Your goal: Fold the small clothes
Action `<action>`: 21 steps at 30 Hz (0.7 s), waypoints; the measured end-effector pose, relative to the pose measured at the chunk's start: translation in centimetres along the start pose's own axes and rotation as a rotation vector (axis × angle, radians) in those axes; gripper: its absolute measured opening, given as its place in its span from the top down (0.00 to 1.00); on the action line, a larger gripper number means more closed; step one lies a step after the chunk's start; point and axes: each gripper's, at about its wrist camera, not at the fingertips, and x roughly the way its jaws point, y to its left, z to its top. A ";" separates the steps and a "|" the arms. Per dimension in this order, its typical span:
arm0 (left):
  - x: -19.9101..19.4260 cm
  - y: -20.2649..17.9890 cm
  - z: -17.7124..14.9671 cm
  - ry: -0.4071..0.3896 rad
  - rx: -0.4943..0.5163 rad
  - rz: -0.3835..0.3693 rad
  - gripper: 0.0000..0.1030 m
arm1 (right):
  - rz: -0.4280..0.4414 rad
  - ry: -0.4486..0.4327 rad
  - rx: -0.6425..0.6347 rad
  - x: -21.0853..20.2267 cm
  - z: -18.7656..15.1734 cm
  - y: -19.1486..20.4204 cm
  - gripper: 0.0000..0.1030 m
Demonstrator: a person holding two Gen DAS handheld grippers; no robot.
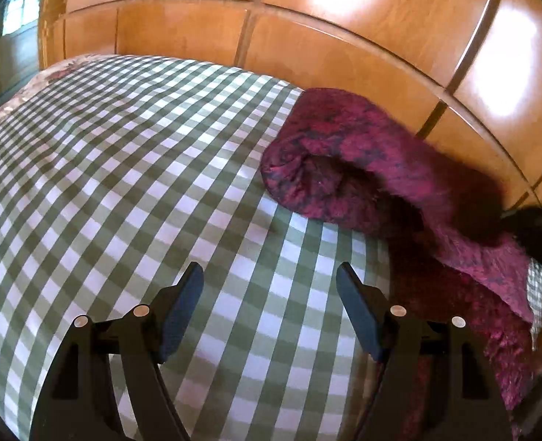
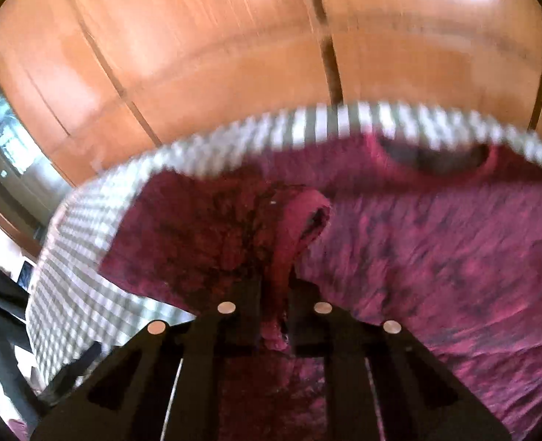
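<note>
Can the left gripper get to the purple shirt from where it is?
Probably yes. The left gripper is open above bare checked cloth, and nothing lies between it and the purple shirt on its right.

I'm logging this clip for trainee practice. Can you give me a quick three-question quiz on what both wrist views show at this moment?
1. True or false: the left gripper is clamped on the magenta garment.
2. Multiple choice: what does the right gripper hold? A) a corner of the checked cloth B) a fold of the magenta garment C) nothing
3. Fill in: the garment lies on a green-and-white ______ cloth.

Key
1. False: its jaws stand wide apart over bare cloth, with the garment off to its right.
2. B: the fabric is pinched between its shut jaws.
3. checked
</note>
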 end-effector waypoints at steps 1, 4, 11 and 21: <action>0.3 -0.4 0.3 -0.001 0.001 0.003 0.29 | -0.002 -0.037 -0.011 -1.4 0.6 -0.1 0.91; 1.2 -1.9 1.4 -0.003 -0.009 -0.007 0.29 | -0.009 -0.115 -0.032 -5.0 1.5 -0.8 0.91; 4.2 -6.3 3.8 0.022 0.019 0.048 0.29 | -0.091 -0.257 0.018 -11.1 2.9 -6.9 0.91; 7.3 -9.7 1.8 0.087 0.117 0.115 0.29 | -0.306 -0.140 0.208 -9.5 -1.7 -19.8 0.92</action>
